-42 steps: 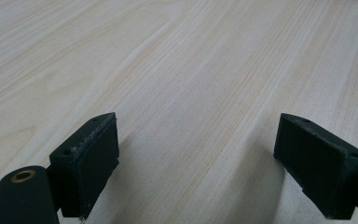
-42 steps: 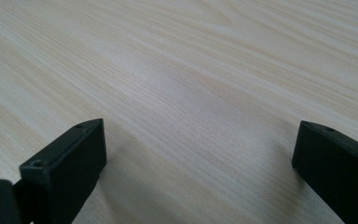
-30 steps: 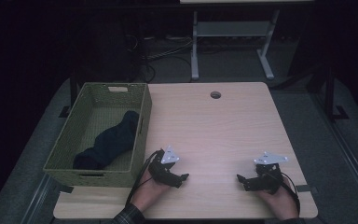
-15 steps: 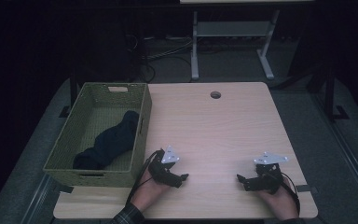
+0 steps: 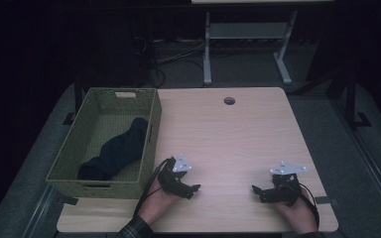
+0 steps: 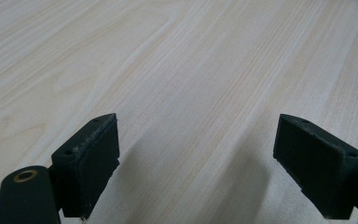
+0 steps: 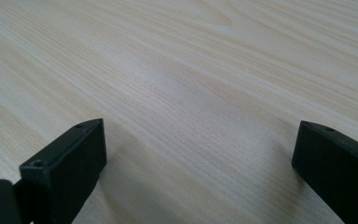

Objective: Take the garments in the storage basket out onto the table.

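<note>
Lying diagonally in basket [image 5: 69, 171], dark cloth [image 5: 116, 151].

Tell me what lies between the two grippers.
Bare table top between left gripper and right gripper, seen in the high view.

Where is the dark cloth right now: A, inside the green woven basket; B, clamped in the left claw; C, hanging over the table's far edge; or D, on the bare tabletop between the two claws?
A: the dark cloth lies on the floor of the green woven basket, while the left claw and right claw rest open on the table, holding nothing.
</note>
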Demonstrator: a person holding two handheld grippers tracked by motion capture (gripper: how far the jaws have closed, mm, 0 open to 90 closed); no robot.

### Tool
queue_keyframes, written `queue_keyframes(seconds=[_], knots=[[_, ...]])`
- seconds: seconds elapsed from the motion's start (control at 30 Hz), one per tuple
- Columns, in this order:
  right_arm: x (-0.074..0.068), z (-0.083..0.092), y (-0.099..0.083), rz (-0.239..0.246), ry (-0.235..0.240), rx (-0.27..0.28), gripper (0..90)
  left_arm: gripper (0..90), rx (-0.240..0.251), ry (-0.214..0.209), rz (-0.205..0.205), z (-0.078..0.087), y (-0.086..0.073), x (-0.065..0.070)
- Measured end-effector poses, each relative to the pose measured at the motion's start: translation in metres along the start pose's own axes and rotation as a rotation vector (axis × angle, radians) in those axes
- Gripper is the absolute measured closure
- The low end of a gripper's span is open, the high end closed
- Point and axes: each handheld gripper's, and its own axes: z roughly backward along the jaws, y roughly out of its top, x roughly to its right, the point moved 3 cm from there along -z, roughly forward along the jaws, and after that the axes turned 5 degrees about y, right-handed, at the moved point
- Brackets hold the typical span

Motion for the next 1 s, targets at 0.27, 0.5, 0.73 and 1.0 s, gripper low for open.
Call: queue_keyframes(seconds=[0.27, 0.5, 0.73, 1.0], knots=[[0.0, 0.0, 0.0, -0.001, 0.0, 0.0, 2.5, 14.0, -0.004, 0.001, -0.008, 0.003, 0.004, -0.001], [0.0, 0.0, 0.0, -0.003, 0.0, -0.001, 2.5, 14.0, -0.004, -0.005, -0.012, 0.005, 0.008, -0.002], [0.0, 0.0, 0.0, -0.003, 0.0, -0.001, 2.5, 14.0, -0.007, -0.004, -0.037, 0.009, 0.015, -0.001], [0.0, 0.0, 0.0, -0.003, 0.0, -0.001, 2.5, 14.3, -0.01, -0.026, -0.037, 0.011, 0.02, -0.002]])
